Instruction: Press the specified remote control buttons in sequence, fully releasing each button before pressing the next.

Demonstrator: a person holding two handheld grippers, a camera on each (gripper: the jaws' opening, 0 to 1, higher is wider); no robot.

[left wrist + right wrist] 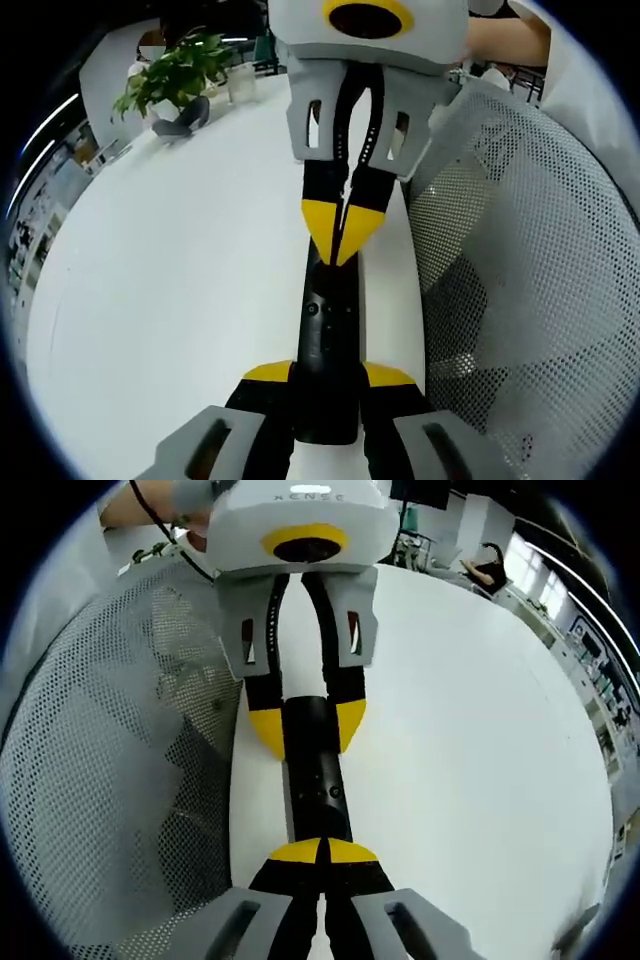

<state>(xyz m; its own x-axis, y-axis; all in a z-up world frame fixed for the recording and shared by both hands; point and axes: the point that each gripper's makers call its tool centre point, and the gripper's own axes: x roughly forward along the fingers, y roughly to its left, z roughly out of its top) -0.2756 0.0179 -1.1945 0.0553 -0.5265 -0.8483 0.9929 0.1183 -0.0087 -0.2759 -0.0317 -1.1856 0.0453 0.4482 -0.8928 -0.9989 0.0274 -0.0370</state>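
Observation:
A black remote control (325, 320) lies lengthwise above the white table (180, 290), close to its edge. My left gripper (328, 375) is shut on the remote's near end, a yellow-tipped jaw on each side. My right gripper (340, 228) comes in from the opposite side, its yellow tips shut together and resting on the remote's top face near its far end. In the right gripper view my right gripper (322, 852) touches the remote (318, 780) with joined tips, just before a small button, and the left gripper (308, 725) clamps the far end.
A white mesh chair back (520, 290) stands right beside the table edge, also seen as the mesh chair (110, 760). A potted plant (175, 75) and a grey object (182, 118) sit at the table's far end. A person's arm (505, 40) reaches in.

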